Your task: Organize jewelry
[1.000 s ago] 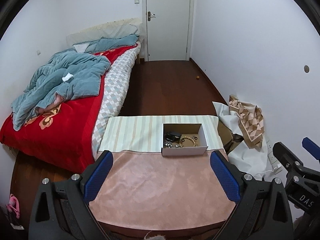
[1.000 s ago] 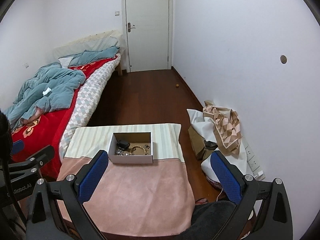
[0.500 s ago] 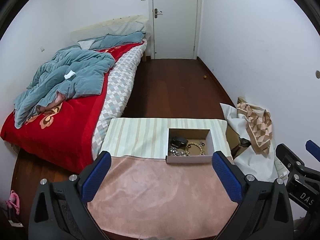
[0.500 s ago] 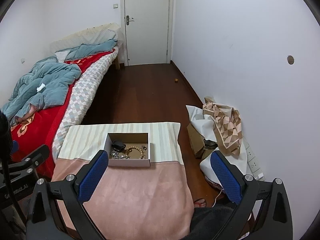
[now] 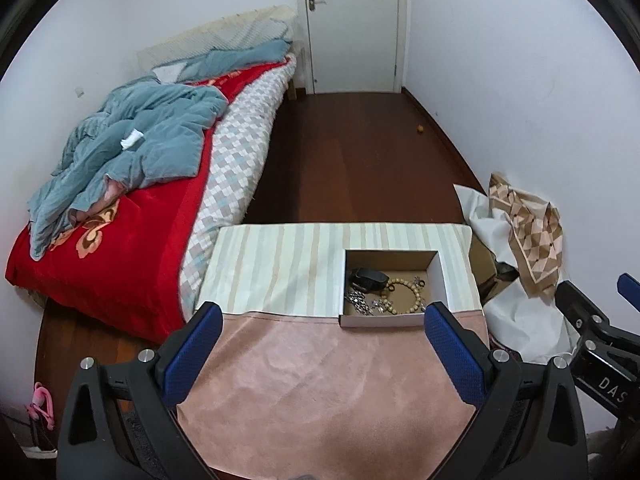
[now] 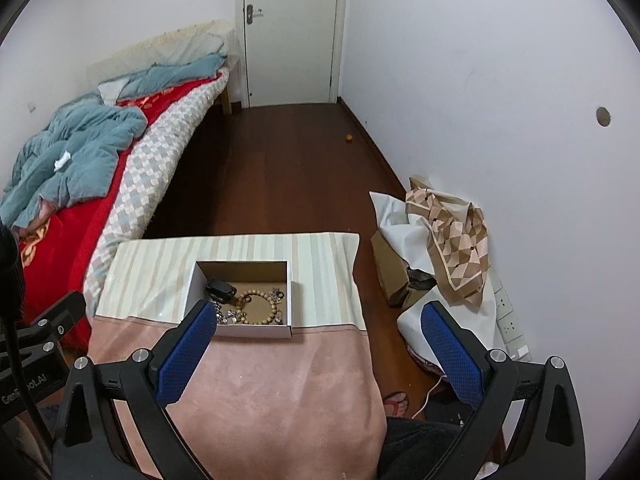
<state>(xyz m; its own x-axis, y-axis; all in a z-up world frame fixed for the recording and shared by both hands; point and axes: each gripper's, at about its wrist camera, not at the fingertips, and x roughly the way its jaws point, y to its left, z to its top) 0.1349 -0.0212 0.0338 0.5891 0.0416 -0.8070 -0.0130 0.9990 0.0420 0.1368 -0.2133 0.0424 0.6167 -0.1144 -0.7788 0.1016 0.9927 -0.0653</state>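
A small open cardboard box (image 5: 442, 280) (image 6: 192, 292) stands on the table where the striped cloth meets the pink cloth. Inside lie a wooden bead bracelet (image 5: 405, 295) (image 6: 259, 306), silver chain jewelry (image 5: 360, 302) (image 6: 228, 316) and a black item (image 5: 368, 278) (image 6: 220, 289). My left gripper (image 5: 322, 316) is open and empty, held above the pink cloth short of the box. My right gripper (image 6: 316, 316) is open and empty, its left finger (image 6: 188, 344) near the box's front left corner.
The table is covered by a pink cloth (image 5: 320, 384) and a striped cloth (image 5: 280, 264). A bed with red and blue bedding (image 5: 120, 168) lies left. Bags and a patterned cloth (image 5: 528, 232) sit on the floor at right by the wall. A door (image 5: 352, 24) is at the back.
Both grippers have moved forward and lower toward the table; the box appears closer and larger in both views. Both jaws stay open.
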